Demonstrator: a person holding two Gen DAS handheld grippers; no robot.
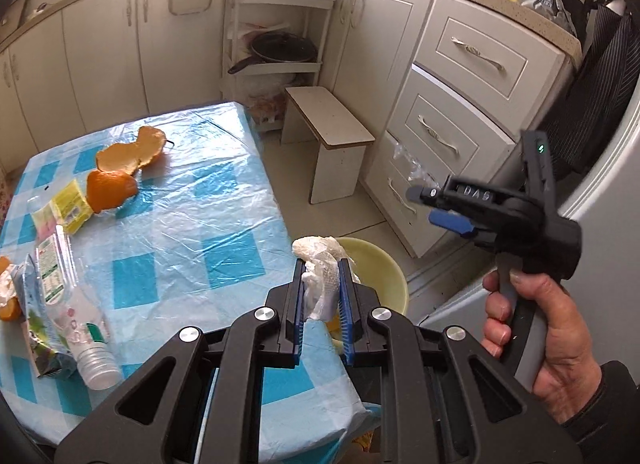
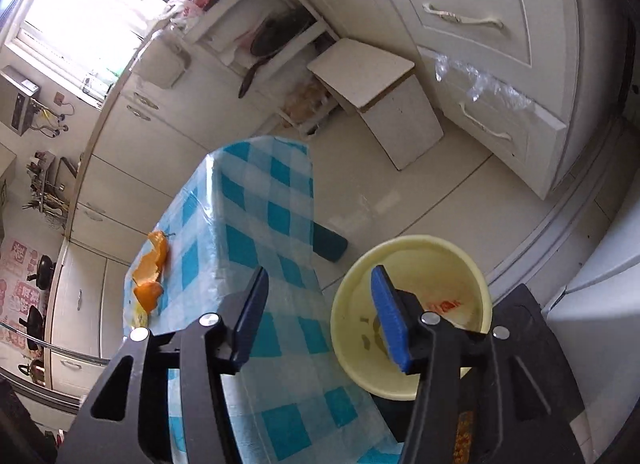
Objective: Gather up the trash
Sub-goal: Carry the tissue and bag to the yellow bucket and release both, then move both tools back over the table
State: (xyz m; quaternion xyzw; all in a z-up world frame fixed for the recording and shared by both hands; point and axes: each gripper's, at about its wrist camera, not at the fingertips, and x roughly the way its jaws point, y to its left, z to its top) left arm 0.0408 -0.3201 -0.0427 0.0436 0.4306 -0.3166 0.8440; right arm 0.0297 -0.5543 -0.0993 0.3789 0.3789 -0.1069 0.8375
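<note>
The landmark was the table (image 1: 180, 200), covered with a blue-and-white checked cloth under clear plastic. At its left edge lay a bottle (image 1: 86, 328) on its side, beside a carton (image 1: 40, 328) and some wrappers (image 1: 66, 204). Farther along the table, toward its far side, lay the orange peel (image 1: 124, 168), in several pieces that touched each other.

At the right edge of the table was the left gripper (image 1: 322, 292). Its jaws were closed narrowly on a crumpled white tissue (image 1: 320, 268), which stuck out above the blue pads (image 1: 346, 304). The tissue was over the table edge, and the yellow bucket (image 1: 394, 284) stood on the floor just beside the table, behind and below it.

To the right of the table, above the floor, a hand (image 1: 536, 336) held the right gripper (image 1: 438, 206). In its own view the right gripper (image 2: 318, 304) had the jaws wide apart and held nothing. One finger (image 2: 250, 316) was over the table cloth and the other was over the bucket (image 2: 404, 248). Inside the bucket lay something pale with red print, which I could not identify.
</note>
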